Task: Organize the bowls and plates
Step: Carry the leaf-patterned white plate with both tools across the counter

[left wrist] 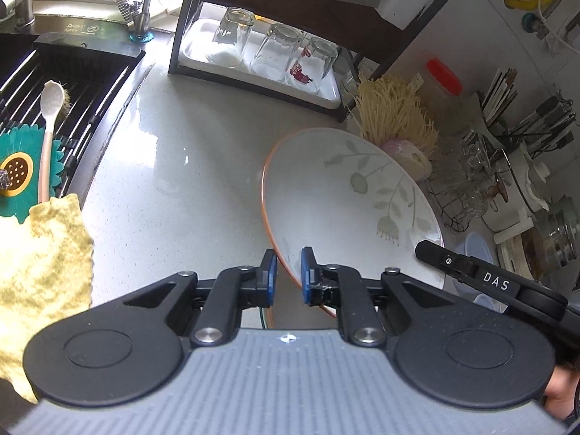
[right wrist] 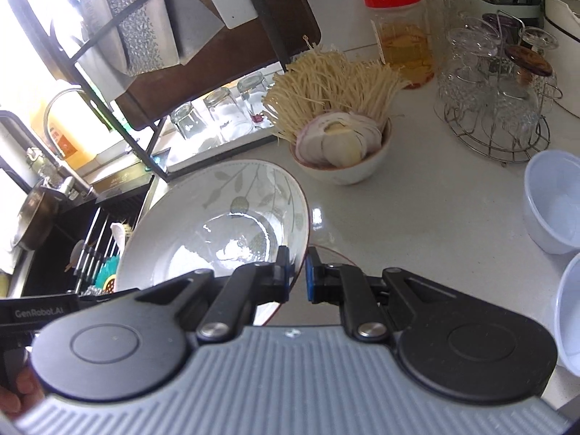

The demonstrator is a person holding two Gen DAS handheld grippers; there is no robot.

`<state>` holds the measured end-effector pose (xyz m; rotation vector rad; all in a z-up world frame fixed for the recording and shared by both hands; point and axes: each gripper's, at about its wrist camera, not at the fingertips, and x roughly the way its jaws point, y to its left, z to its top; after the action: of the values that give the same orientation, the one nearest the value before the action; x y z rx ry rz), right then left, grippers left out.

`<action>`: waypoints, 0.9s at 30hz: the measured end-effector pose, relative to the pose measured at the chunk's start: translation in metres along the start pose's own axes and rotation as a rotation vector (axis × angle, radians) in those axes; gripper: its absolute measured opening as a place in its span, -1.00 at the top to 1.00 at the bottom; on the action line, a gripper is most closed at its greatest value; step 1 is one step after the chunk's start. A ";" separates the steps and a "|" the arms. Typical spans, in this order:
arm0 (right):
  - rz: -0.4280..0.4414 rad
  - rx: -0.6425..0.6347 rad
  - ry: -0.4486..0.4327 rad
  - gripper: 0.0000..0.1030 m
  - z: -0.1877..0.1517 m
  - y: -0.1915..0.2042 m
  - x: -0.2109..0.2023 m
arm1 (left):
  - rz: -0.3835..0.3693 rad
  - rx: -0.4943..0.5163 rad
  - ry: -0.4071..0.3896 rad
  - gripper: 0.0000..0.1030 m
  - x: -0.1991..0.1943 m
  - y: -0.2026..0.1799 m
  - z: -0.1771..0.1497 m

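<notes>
A large white bowl [left wrist: 348, 199] with a grey leaf pattern and an orange-brown rim hangs tilted above the pale counter. My left gripper [left wrist: 289, 277] is shut on its near rim, blue pads on either side of the wall. In the right wrist view the same bowl [right wrist: 217, 224] is held at its right rim by my right gripper [right wrist: 298, 275], also shut on it. The right gripper's black body [left wrist: 489, 282] shows at the bowl's far side in the left view. Two pale blue bowls [right wrist: 554, 199] stand at the right.
A sink with a black drain rack [left wrist: 72, 83] lies to the left, with a white spoon [left wrist: 49, 116] and a yellow cloth [left wrist: 40, 275]. A dark shelf rack with upturned glasses [left wrist: 268, 50] stands behind. A small bowl with noodles and sliced onion [right wrist: 340, 145], a red-lidded jar [right wrist: 402, 36] and a wire glass stand [right wrist: 496, 108] crowd the right.
</notes>
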<state>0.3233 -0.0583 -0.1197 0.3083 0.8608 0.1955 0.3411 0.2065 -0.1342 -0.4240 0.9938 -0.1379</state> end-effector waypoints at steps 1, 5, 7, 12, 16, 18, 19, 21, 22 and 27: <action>0.003 -0.001 0.002 0.77 -0.003 -0.004 -0.002 | 0.007 0.001 0.000 0.69 -0.001 -0.004 -0.005; -0.001 -0.003 0.010 0.77 -0.011 -0.016 -0.010 | 0.024 0.010 0.012 0.69 0.002 -0.018 -0.025; -0.004 -0.011 0.012 0.77 -0.016 -0.023 -0.014 | 0.034 0.009 0.019 0.69 0.002 -0.024 -0.032; -0.016 -0.012 0.028 0.77 -0.032 -0.035 -0.021 | 0.051 0.010 0.051 0.69 0.007 -0.033 -0.051; -0.012 -0.014 0.069 0.77 -0.039 -0.041 -0.019 | 0.073 0.017 0.083 0.69 0.010 -0.035 -0.058; -0.016 -0.011 0.074 0.77 -0.040 -0.042 -0.018 | 0.077 0.014 0.093 0.69 0.013 -0.035 -0.059; -0.021 -0.013 0.078 0.77 -0.041 -0.041 -0.016 | 0.082 0.012 0.097 0.69 0.014 -0.035 -0.058; -0.028 -0.020 0.080 0.76 -0.043 -0.039 -0.014 | 0.090 0.013 0.100 0.69 0.016 -0.034 -0.057; -0.029 -0.024 0.081 0.76 -0.043 -0.039 -0.013 | 0.095 0.009 0.100 0.69 0.016 -0.034 -0.057; -0.073 -0.059 0.081 0.74 -0.044 -0.034 -0.010 | 0.096 0.019 0.121 0.67 0.020 -0.038 -0.060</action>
<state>0.2845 -0.0853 -0.1511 0.2142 0.9427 0.1662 0.3048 0.1491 -0.1628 -0.3529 1.1293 -0.0873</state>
